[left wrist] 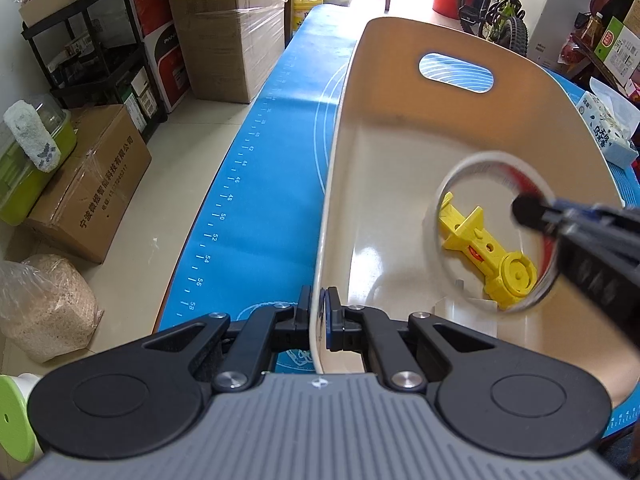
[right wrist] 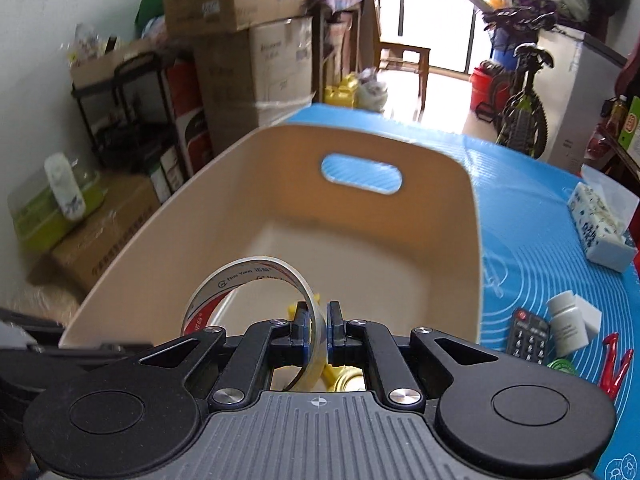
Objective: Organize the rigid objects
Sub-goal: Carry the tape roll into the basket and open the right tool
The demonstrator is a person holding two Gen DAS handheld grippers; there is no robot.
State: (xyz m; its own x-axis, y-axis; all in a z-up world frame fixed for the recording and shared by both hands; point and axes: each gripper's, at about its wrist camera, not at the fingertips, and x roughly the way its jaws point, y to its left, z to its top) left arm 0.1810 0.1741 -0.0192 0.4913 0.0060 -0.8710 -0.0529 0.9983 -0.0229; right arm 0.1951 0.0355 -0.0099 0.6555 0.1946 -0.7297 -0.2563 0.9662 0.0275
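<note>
Clear plastic tape roll (right wrist: 248,300) is hanging above the cream bin (right wrist: 460,240).
Right gripper (right wrist: 316,332) is pinching its band, over the yellow plastic toy (left wrist: 486,256); left gripper (left wrist: 318,316) is clamping the bin's near wall.

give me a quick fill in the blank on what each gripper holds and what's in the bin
1. The left gripper has its jaws shut on the bin's ____.
2. The right gripper holds a roll of ____ over the bin.
3. The toy already lying in the bin is coloured ____.
4. The remote lies on the mat, ____ the bin.

Missing words: rim; tape; yellow; outside
</note>
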